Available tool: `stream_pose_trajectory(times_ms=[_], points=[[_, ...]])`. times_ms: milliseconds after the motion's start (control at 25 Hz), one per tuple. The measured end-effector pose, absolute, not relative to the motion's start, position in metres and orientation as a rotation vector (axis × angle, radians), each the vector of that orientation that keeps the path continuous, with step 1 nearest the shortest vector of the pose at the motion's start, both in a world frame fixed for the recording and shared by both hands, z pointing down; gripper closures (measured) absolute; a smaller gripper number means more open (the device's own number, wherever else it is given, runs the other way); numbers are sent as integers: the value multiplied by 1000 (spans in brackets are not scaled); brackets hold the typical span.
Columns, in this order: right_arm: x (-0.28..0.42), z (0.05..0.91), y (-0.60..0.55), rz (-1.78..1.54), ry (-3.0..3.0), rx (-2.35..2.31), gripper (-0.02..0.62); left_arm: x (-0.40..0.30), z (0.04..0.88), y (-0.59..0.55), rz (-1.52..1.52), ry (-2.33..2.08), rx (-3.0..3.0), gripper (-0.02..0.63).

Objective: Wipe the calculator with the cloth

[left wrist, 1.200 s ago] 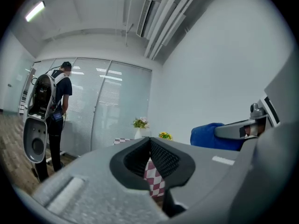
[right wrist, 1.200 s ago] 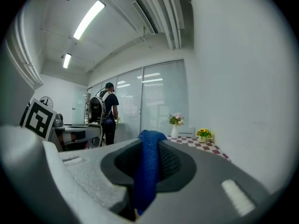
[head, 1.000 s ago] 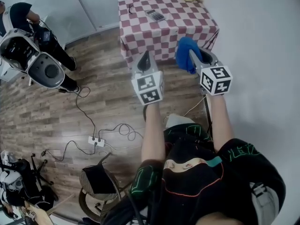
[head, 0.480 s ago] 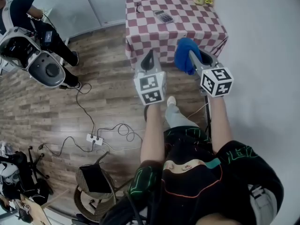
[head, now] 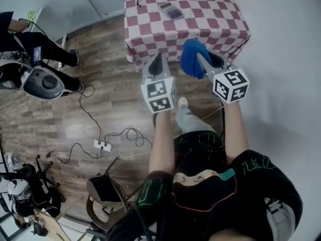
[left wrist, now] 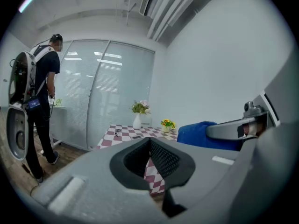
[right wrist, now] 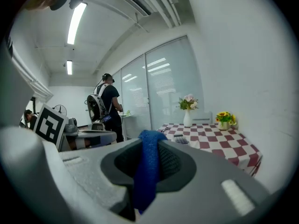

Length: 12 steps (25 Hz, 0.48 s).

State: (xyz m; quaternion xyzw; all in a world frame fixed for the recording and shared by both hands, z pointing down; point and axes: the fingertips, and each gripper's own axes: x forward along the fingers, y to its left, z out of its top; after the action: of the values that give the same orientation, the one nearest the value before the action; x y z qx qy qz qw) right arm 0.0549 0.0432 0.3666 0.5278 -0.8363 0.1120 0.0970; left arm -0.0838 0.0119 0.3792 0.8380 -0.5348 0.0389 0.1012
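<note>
Ahead, the checkered table (head: 200, 19) stood on the wood floor (head: 110, 94). Short of its near edge, the left gripper (head: 159, 63) hung with its fingers (left wrist: 164, 160) pressed together on nothing. The right gripper (head: 203, 60) beside it had its fingers clamped on the blue cloth (head: 189, 58). On the table's far part lay the calculator (head: 171, 10), well apart from both.

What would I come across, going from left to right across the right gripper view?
person with a backpack → blue cloth → calculator → pot of yellow flowers. I left out the white vase because it overlaps the calculator.
</note>
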Motion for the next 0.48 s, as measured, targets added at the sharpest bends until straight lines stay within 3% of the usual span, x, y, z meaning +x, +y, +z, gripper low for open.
stream_pose_trajectory(times_ms=[480], points=[[137, 397, -79, 496, -2442, 1620, 517, 3, 394, -110, 347, -1518, 2541, 597]])
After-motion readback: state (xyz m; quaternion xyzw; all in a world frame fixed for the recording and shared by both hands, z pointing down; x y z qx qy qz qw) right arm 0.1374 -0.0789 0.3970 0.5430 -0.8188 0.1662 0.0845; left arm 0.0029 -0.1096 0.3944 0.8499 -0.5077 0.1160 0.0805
